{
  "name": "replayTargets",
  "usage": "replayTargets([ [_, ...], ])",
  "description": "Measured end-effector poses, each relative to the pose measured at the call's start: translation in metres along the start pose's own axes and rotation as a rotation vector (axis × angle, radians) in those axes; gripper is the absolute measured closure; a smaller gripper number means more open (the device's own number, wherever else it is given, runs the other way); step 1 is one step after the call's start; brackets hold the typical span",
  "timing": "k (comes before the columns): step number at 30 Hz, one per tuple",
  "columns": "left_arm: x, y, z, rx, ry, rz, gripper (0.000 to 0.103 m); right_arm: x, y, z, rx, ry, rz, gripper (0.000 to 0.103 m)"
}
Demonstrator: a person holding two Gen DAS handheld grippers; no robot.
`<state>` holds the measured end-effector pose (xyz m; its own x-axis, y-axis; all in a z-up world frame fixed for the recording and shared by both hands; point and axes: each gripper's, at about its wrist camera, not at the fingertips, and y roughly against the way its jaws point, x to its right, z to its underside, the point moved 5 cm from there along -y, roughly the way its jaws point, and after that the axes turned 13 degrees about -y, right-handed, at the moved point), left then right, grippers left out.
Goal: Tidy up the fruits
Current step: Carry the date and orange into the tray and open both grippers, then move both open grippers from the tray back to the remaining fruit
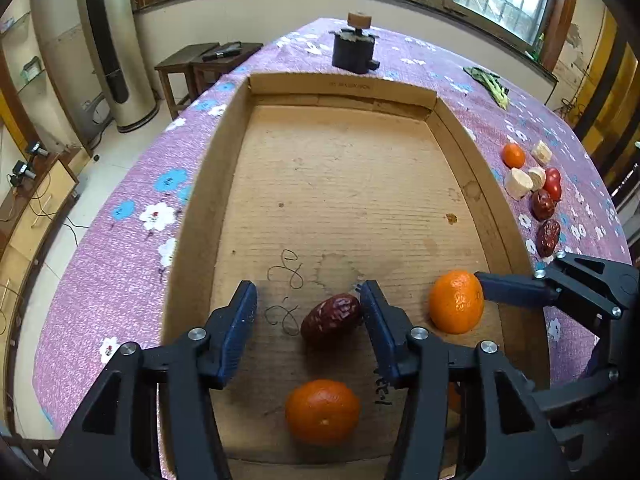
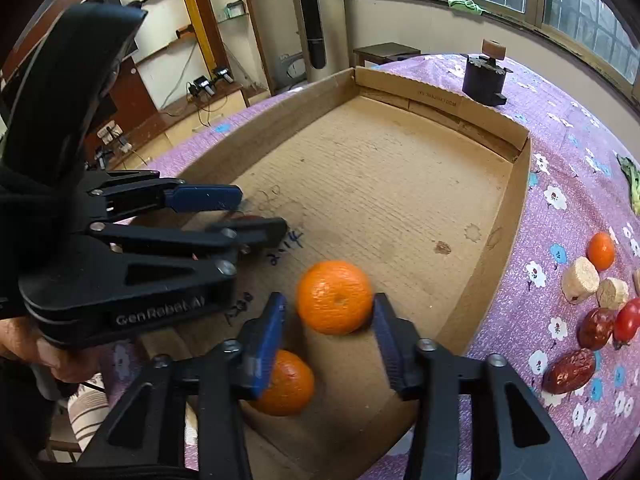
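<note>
A shallow cardboard tray (image 1: pixel 208 184) lies on the table. In the left wrist view my left gripper (image 1: pixel 308 312) is open over the tray's near end, with a red date (image 1: pixel 331 316) lying between its fingers, against the right one. An orange (image 1: pixel 322 411) lies below it. My right gripper (image 2: pixel 328 316) is open, with a second orange (image 2: pixel 334 297) between its fingertips, touching the right one; it also shows in the left view (image 1: pixel 456 301). The other orange (image 2: pixel 284 384) lies under its left finger. Loose fruit stays on the cloth: a small orange (image 2: pixel 601 250), two dates (image 2: pixel 568 370), a tomato (image 2: pixel 627 320).
Pale cut chunks (image 2: pixel 580 280) lie among the loose fruit. A dark block with a wooden piece on top (image 1: pixel 354 50) stands beyond the tray. Green leaves (image 1: pixel 494 86) lie at the far right. The purple flowered cloth (image 1: pixel 120 240) ends at the table's left edge.
</note>
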<state>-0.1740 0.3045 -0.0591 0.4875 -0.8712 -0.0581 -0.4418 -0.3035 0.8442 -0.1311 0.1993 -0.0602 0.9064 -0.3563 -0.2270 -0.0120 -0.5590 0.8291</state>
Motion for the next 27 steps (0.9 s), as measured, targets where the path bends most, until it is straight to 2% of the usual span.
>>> replayTargets([
  [2,-0.002,0.003,0.001,0.002,0.008,-0.003,0.05,0.001,0.006,0.001,0.016,0.002,0.009,0.043],
  [11,0.003,0.024,0.001,0.04,0.015,-0.034,0.049,0.012,0.055,0.01,0.101,-0.052,-0.02,0.043],
  [16,0.015,0.034,0.001,0.055,0.0,-0.039,0.049,0.031,0.083,0.024,0.142,-0.121,-0.033,0.043],
  [20,0.028,0.043,-0.001,0.071,-0.02,-0.04,0.044,0.053,0.099,0.036,0.161,-0.186,-0.015,0.043],
  [27,0.057,0.052,-0.005,0.084,-0.065,-0.018,0.044,0.085,0.119,0.055,0.188,-0.259,0.006,0.043],
])
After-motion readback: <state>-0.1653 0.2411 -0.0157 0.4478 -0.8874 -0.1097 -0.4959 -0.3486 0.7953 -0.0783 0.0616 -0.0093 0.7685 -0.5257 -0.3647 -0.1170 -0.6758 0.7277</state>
